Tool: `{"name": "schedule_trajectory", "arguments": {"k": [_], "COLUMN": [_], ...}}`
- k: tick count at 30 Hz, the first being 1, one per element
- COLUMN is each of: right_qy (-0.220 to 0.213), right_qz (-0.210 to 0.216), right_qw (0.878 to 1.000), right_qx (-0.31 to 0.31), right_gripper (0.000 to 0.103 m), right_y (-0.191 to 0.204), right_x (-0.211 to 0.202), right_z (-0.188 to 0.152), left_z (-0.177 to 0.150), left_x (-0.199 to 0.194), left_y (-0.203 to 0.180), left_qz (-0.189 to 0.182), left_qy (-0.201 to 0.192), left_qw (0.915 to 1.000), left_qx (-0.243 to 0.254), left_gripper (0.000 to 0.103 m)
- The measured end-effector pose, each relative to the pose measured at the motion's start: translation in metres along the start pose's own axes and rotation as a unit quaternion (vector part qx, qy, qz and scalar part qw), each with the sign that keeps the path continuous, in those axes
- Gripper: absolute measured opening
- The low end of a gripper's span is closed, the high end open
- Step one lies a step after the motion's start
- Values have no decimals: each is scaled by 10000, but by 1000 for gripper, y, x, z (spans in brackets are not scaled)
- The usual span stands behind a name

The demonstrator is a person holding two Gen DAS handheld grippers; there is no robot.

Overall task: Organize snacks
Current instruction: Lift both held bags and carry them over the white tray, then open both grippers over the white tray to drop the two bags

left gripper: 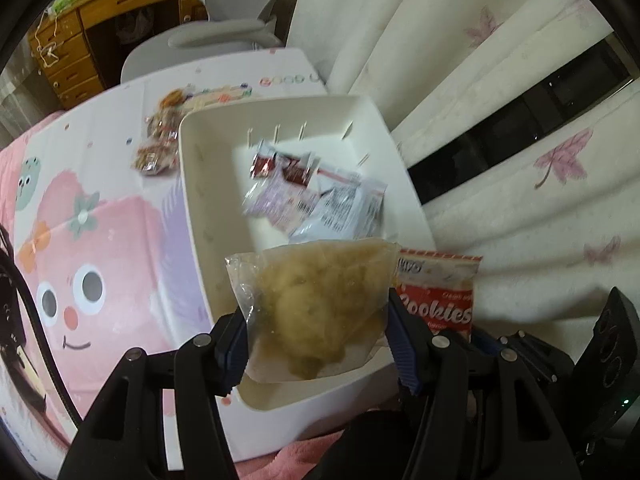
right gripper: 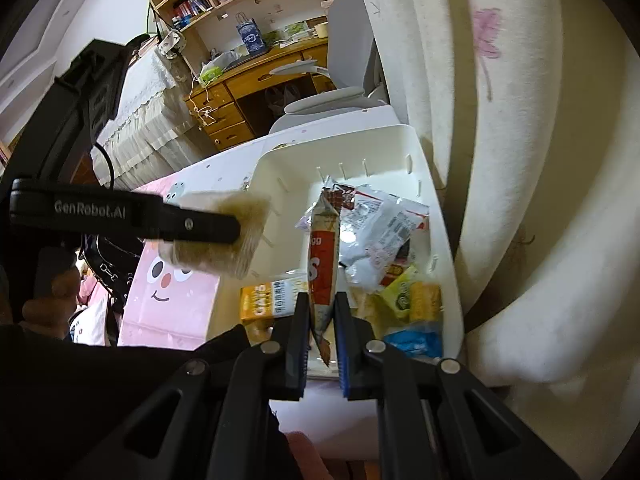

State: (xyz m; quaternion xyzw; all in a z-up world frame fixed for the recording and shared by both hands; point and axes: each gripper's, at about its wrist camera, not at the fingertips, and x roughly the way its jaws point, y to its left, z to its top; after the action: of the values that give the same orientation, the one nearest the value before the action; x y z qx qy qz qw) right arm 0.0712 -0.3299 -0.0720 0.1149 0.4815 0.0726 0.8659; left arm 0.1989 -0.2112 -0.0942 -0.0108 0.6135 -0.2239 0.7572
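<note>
Now the left gripper (left gripper: 316,344) clamps a clear bag of pale yellowish pastry (left gripper: 312,304) over the near rim of the white plastic bin (left gripper: 208,184). Just beside it, the right gripper (right gripper: 323,344) pinches a red-and-white cookies packet (right gripper: 323,264) edge-on, above the same bin. Inside lie several wrapped snacks, among them an orange oats packet (right gripper: 266,300) and a blue wrapper (right gripper: 416,338). More small snack packs (left gripper: 160,140) sit on the pink cartoon-printed table cover (left gripper: 100,240), left of the bin.

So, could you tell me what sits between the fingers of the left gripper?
In the left wrist view, a clear bag of pale snack sits between the left gripper fingers, over the white bin.
</note>
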Motion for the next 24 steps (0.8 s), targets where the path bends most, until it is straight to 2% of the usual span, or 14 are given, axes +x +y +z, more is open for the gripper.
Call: {"name": "schedule_trajectory", "arguments": {"k": [2,4,5,6,10,24], "right_qy": [13,9,15,41,106,458], "right_qz": [6,-1,-1,0,-35,241], "right_qw": [10000,10000,10000,10000,9999,9987], "right_qx": [-12,-13,-2,8,32,18], "right_gripper": [11,12,13,14,31,33], "right_y": [-7,-12,-14,-17,-24,-8], "right_x": [-1,-2,-2,-2,0,19], "right_z": [2,2,3,4,6,1], "left_z": [3,5,5,5,6,-22], "left_x": [1,3,3,1,-2,-12], "left_y": [-3,-7,-9,-12,-17,25], "left_qz": [-13,27,22,16,35,290], "left_qy": [-78,-97,-134,-207,-343,-270], "left_qw": [10000,9999,9999,9997,9993,9984], "left_qx": [-17,0,49,87,134,-397], "left_gripper": [59,68,78,81,81,81]}}
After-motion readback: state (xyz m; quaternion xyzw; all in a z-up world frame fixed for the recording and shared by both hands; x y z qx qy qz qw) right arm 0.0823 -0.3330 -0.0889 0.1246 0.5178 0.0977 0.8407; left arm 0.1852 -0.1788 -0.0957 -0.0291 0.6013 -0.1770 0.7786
